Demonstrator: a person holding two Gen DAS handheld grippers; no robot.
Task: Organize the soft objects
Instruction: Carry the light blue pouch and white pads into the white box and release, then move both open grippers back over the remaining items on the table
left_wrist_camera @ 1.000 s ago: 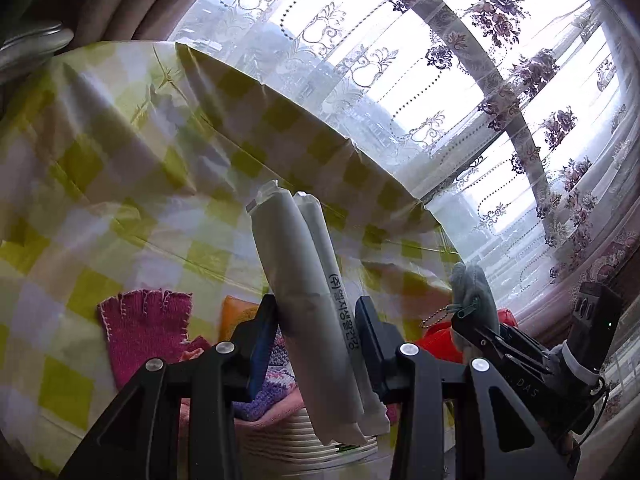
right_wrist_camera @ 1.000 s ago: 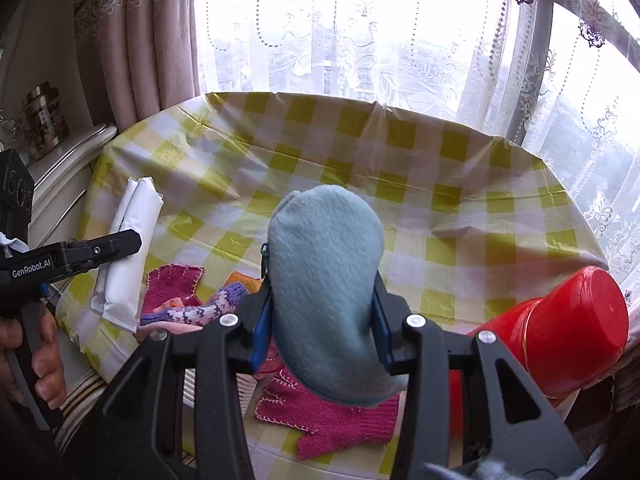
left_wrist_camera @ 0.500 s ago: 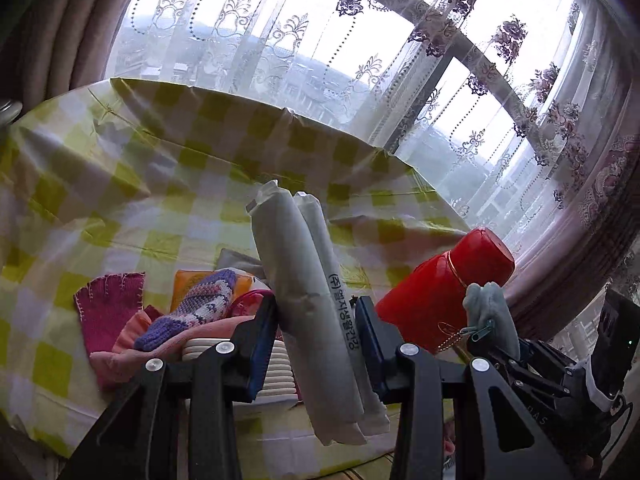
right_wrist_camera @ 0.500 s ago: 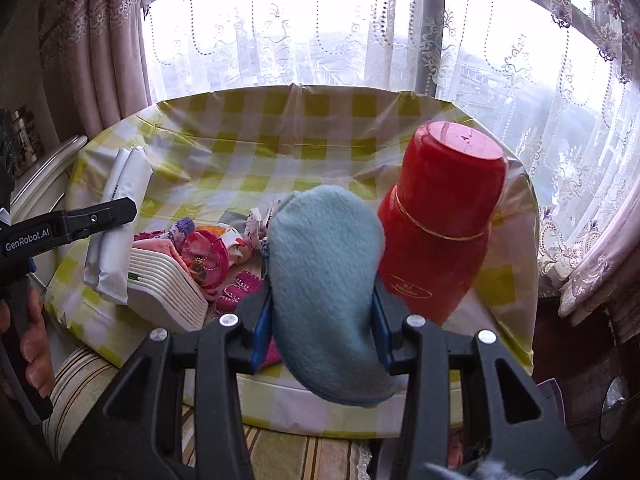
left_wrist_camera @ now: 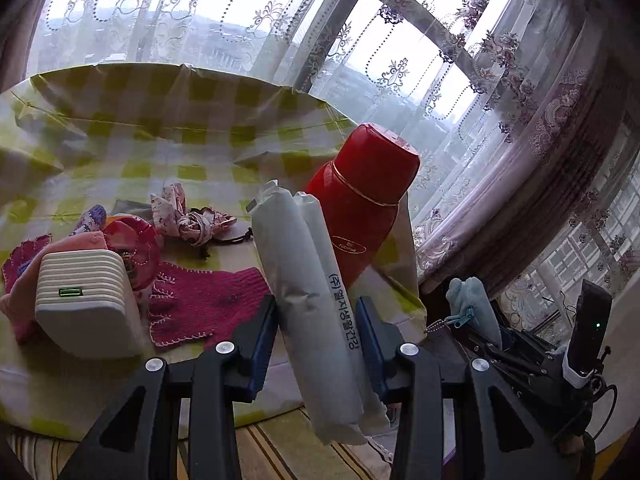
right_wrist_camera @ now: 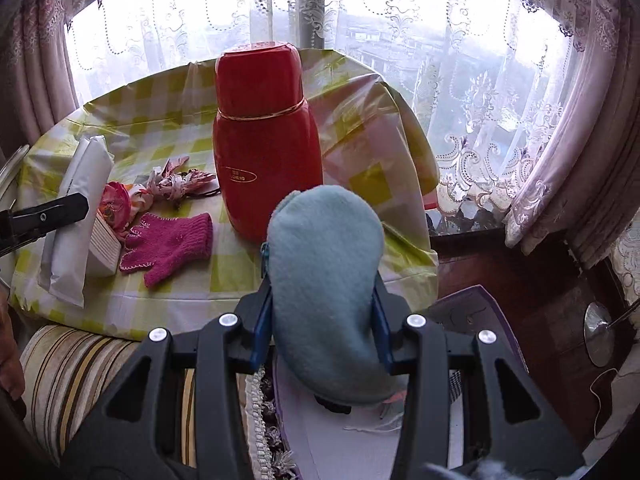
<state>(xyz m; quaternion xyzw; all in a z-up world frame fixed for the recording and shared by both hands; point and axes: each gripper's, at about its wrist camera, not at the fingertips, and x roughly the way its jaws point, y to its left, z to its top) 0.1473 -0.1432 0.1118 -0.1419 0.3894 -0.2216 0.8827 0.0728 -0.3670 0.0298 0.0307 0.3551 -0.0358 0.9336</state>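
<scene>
Soft objects are split between the two grippers and the table. A white soft pack point(left_wrist_camera: 316, 304), two rolled bundles side by side with black print down one side, is clamped between the blue pads of the left gripper point(left_wrist_camera: 316, 336) and is held tilted, top end leaning left. A light blue fleece pouch point(right_wrist_camera: 324, 296) with a zipper on its left edge is clamped in the right gripper point(right_wrist_camera: 322, 320), standing up out of the jaws.

The round table point(left_wrist_camera: 180, 160) is covered with a yellow-and-white checked cloth. A magenta knit glove point(right_wrist_camera: 168, 242) is laid flat near the front edge, just left of a tall red flask point(right_wrist_camera: 262, 140) that stands upright. A white ribbed box point(left_wrist_camera: 86, 304) with a small green mark is seen beside the glove; pink fabric point(left_wrist_camera: 24, 280) is draped against its left side and a red round item point(left_wrist_camera: 134, 242) is tucked behind it. A crumpled floral cloth point(left_wrist_camera: 188, 216) is lying further back, near the flask.

In the right wrist view the right gripper is held past the table edge, over a purple-rimmed surface point(right_wrist_camera: 480, 304); what that is cannot be told. A striped cushion point(right_wrist_camera: 72, 364) is seen below the table.
</scene>
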